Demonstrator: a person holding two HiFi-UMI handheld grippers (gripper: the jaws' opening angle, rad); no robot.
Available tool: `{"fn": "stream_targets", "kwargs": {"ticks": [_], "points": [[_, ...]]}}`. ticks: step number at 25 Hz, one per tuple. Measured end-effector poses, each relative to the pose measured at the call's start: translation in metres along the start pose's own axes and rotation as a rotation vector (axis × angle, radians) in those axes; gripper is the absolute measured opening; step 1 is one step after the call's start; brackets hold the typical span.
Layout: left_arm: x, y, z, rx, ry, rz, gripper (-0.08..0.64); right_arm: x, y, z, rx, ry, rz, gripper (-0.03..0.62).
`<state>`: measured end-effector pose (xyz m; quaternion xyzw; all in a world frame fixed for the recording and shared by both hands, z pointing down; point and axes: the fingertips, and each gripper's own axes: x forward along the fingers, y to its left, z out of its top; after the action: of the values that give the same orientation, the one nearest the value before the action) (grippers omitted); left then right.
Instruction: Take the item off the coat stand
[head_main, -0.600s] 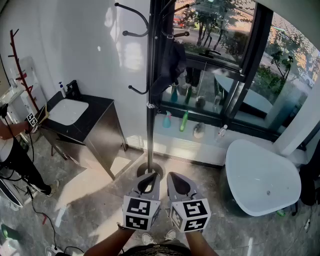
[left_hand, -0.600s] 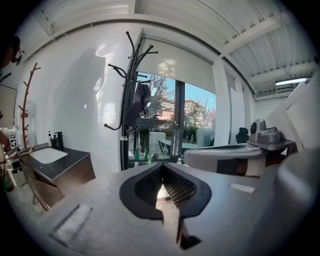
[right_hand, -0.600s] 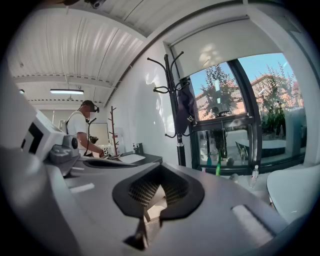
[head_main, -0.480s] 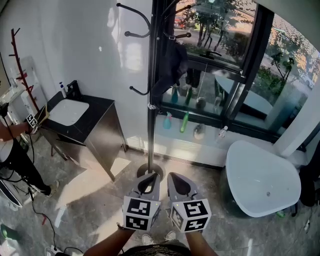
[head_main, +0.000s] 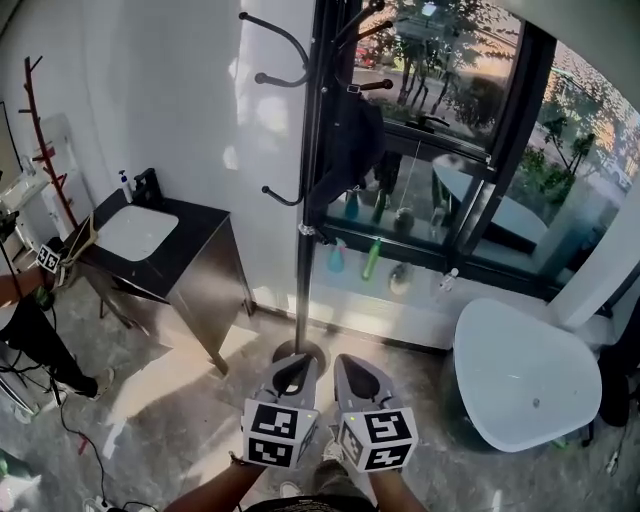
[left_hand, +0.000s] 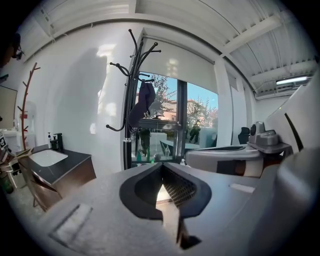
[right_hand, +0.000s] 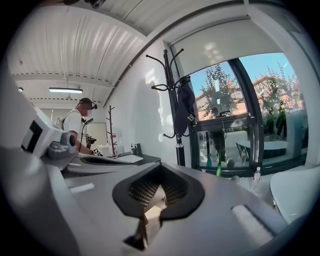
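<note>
A black coat stand (head_main: 303, 200) rises in front of the window, with a dark item (head_main: 352, 150) hanging from one of its upper hooks. My left gripper (head_main: 296, 362) and right gripper (head_main: 354, 362) sit side by side low in the head view, near the stand's base and well below the item. Both are shut with nothing between their jaws. In the left gripper view the stand (left_hand: 131, 100) and the item (left_hand: 143, 102) are ahead beyond the shut left gripper (left_hand: 161, 167). In the right gripper view the item (right_hand: 186, 107) hangs far beyond the shut right gripper (right_hand: 159, 169).
A black vanity with a white sink (head_main: 150, 235) stands at the left wall. A white bathtub (head_main: 525, 375) is at the right. Bottles (head_main: 370, 258) line the window ledge. A red coat stand (head_main: 45, 130) and a person (head_main: 20, 320) are at the far left, with cables on the floor.
The head view has shifted a little, so the stand and window sit slightly further right and lower. Both grippers stay shut and side by side, a touch lower in the picture.
</note>
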<state>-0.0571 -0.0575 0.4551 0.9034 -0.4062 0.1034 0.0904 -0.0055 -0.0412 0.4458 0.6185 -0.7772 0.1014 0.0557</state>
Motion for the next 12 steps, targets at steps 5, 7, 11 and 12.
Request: {"fn": "stream_targets", "kwargs": {"ticks": [5,7,11,12], "points": [[0.025,0.008,0.005,0.007,-0.004,0.015,0.002,0.021,-0.016,0.004,-0.004,-0.002,0.015,0.006],[0.038,0.011,0.013,0.012,-0.011,0.022,0.002,0.032,-0.025,0.01,-0.008,-0.005,0.024,0.006],[0.064,0.015,0.028,0.011,-0.014,0.036,0.002,0.052,-0.047,0.022,-0.015,-0.008,0.039,0.006],[0.071,0.017,0.032,0.01,-0.016,0.042,0.002,0.057,-0.052,0.026,-0.017,-0.009,0.045,0.006]]}}
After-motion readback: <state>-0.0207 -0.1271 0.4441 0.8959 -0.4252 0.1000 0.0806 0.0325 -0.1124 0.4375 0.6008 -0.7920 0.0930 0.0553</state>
